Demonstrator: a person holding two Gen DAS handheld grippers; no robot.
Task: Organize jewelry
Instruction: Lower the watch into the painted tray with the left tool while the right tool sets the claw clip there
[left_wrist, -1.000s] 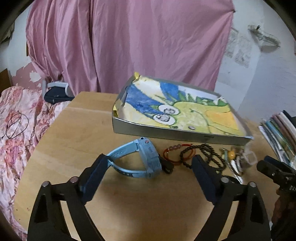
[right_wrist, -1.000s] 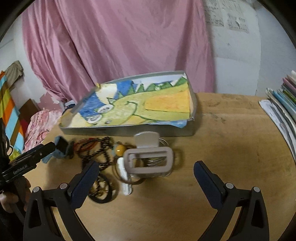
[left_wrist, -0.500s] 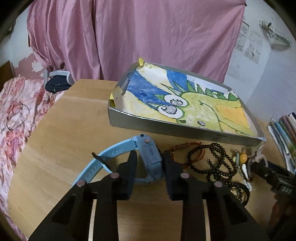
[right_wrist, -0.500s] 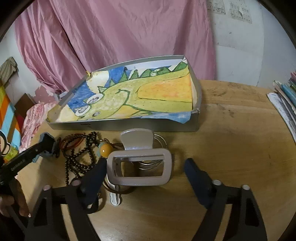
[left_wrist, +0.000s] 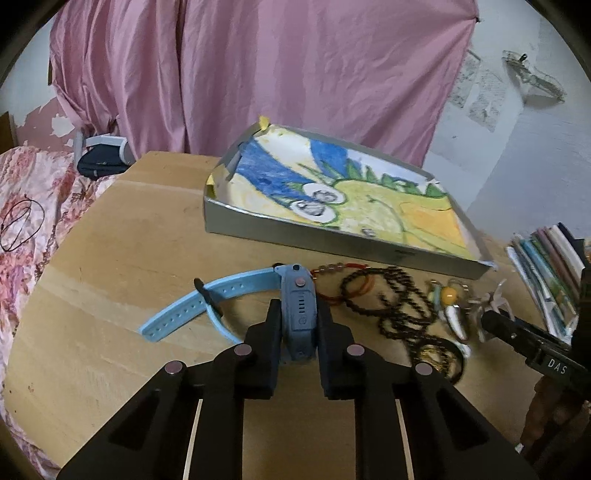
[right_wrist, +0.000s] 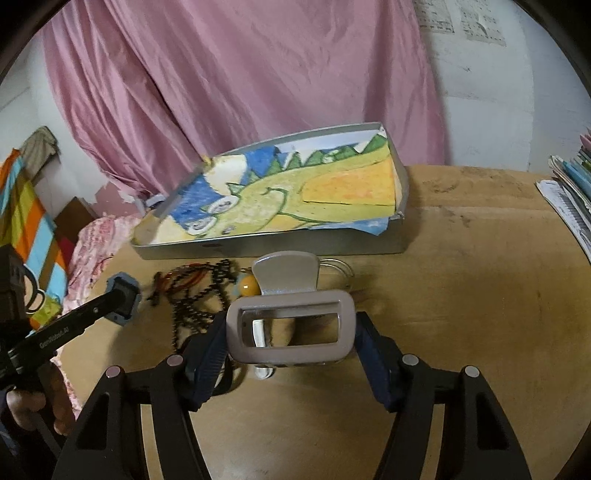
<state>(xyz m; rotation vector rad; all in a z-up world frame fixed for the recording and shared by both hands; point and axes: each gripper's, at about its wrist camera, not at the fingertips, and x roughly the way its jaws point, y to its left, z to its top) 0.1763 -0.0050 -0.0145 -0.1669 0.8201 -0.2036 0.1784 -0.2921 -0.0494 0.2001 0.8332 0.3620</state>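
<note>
- Jewelry: a loose heap on a round wooden table (left_wrist: 110, 258), just in front of a shallow tray (left_wrist: 332, 242).
- Watch (left_wrist: 298, 314): pale blue plastic, perforated strap curving off to the left. Left gripper (left_wrist: 298, 325) has its two dark fingers clamped on the watch body.
- Hair clip (right_wrist: 291, 326): large, mauve, smooth, with a rounded rectangular frame and open centre. Right gripper (right_wrist: 291, 336) has blue ribbed pads pressed against both ends of the clip.
- Beads (left_wrist: 399, 299): a dark round-bead string in loops beside the watch, lying over a thin red-orange cord (left_wrist: 354, 290).
- Yellow bead (left_wrist: 447, 294) and metal rings sit right of the dark string; details blurred.
- Tray: grey metal, rectangular, low walls, lined with a crayon drawing (right_wrist: 295, 199) in blue, green, yellow and orange; yellow tape at one corner.
- Writing: "DAS" on the right gripper body in the left view; lettering on the left gripper body in the right view is not legible.
- Surroundings: pink draped cloth (left_wrist: 258, 74) behind, floral bedding (left_wrist: 26, 206) at left, stacked books (left_wrist: 546, 266) at right.
</note>
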